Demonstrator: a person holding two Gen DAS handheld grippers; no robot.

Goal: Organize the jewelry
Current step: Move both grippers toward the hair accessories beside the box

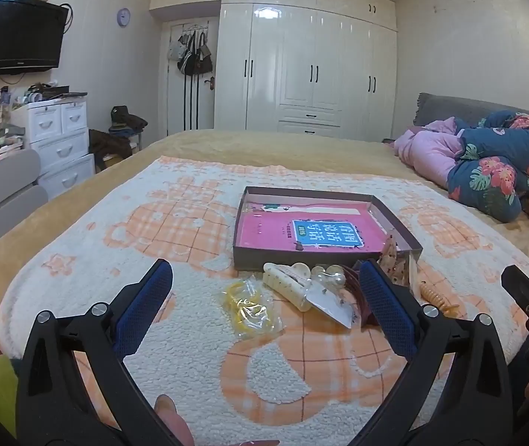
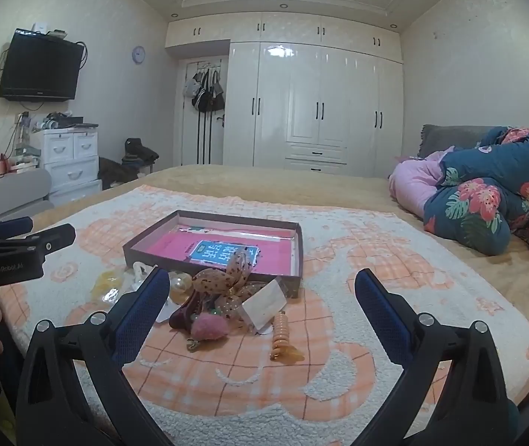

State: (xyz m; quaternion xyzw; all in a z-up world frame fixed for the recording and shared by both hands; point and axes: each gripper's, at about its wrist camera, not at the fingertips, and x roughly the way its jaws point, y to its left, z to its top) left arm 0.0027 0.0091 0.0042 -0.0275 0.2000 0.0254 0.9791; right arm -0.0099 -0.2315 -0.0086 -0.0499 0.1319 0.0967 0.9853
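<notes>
**Both claws spread wide above a heap of hair accessories on the bed**

The left claw (image 1: 264, 297), with black arms and blue ribbed pads, has its jaws spread wide and grips nothing. Between its pads lie a clear plastic packet of yellow rings (image 1: 247, 306) and a cream-coloured pearl-studded hair clip (image 1: 287, 284), both resting on the white-and-orange checked fleece blanket (image 1: 190, 353).

The right claw (image 2: 260, 297), of the same build, is likewise spread wide and empty. Between its pads lies the rest of the heap: a tan dotted fabric bow (image 2: 227, 278), a dark maroon claw clip (image 2: 186, 314) with a fuzzy pink strawberry charm (image 2: 208, 329) just beside it, a clear plastic sleeve with a white card (image 2: 264, 306), and an amber ridged hair clip (image 2: 283, 338) lying a little apart on the right side of the pile.

Just behind the heap sits a shallow brown cardboard box (image 2: 145, 256), open at the top, with a pink book (image 2: 197, 247) with a blue label lying flat inside it. In the right wrist view the left claw shows at the left edge, near the pile.

Beyond the blanket lie the tan bedspread (image 1: 264, 145), a rolled blue floral quilt (image 2: 480, 200) and a white wardrobe (image 2: 316, 104).
</notes>
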